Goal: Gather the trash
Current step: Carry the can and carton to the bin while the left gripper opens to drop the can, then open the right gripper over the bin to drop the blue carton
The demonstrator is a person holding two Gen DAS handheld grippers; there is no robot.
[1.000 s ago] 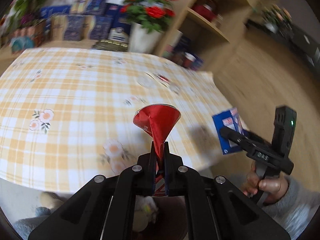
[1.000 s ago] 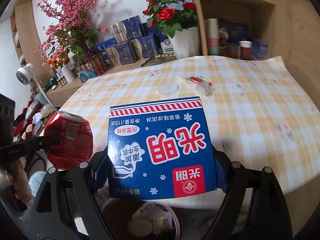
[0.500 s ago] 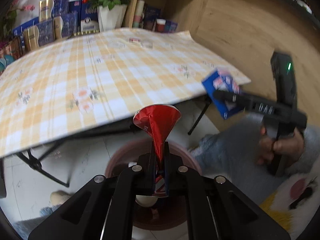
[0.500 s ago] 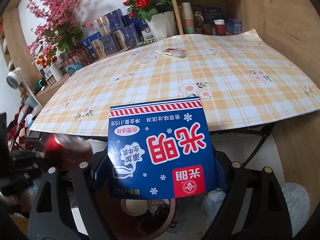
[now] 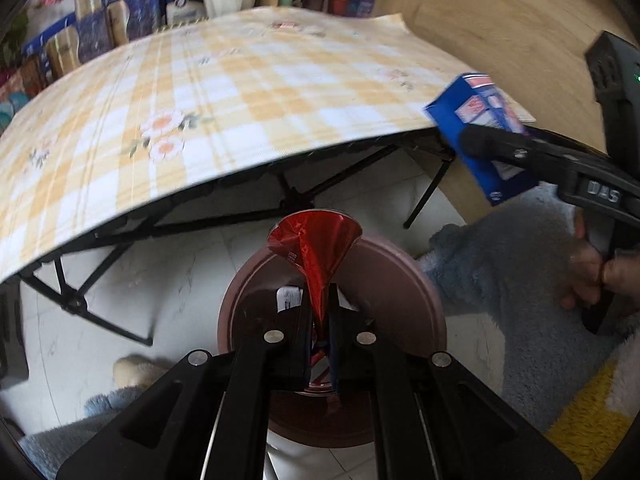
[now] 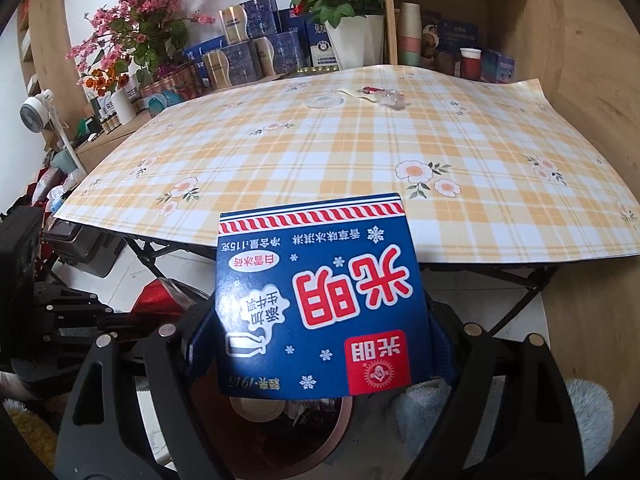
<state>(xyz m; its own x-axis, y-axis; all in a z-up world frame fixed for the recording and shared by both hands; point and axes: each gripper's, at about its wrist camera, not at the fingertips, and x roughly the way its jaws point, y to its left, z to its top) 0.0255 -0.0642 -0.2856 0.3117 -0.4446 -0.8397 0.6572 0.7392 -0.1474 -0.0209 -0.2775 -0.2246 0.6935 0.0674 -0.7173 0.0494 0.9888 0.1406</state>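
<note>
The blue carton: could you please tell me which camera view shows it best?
The right wrist view: the blue carton fills the centre, printed face legible. The left wrist view shows only a blurred side of it, partly hidden.

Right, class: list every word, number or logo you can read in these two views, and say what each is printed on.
"光明", large and again in the red logo: blue carton, seen upside down.
"115克": same carton.
"1915": same carton, bottom edge.
"DAS": right gripper arm, seen upside down.
Smaller carton lines, crushed red can print, shelf boxes: too small or blurred.
</note>
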